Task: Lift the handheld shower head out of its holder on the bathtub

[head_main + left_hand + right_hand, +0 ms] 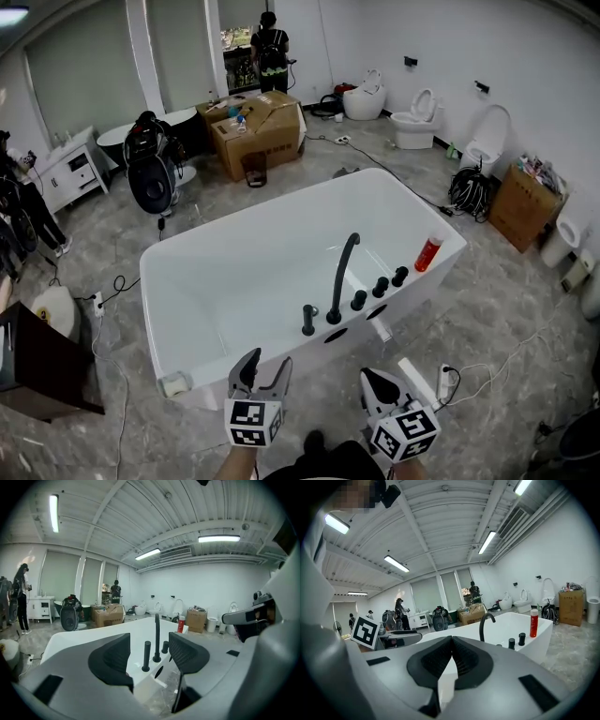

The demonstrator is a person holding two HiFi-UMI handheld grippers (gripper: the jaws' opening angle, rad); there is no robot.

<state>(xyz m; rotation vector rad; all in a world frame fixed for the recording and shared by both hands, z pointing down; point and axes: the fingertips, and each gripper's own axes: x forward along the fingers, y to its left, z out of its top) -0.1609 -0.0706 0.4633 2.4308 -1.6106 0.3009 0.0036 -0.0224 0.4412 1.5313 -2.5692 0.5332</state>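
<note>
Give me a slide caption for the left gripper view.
Open left claw faces the black handheld shower head on the white bathtub.

There is one white bathtub [225, 281]. On its rim stand one curved black spout [343, 277], one handheld shower head [308, 320] in its holder, three black knobs [380, 287] and one red bottle [427, 253]. Two dark oval openings [336, 335] show in the tub's near outer wall. Three white toilets [415, 122] stand by the far wall. Two grippers are in view, the left gripper [264, 364] and the right gripper [369, 376].
</note>
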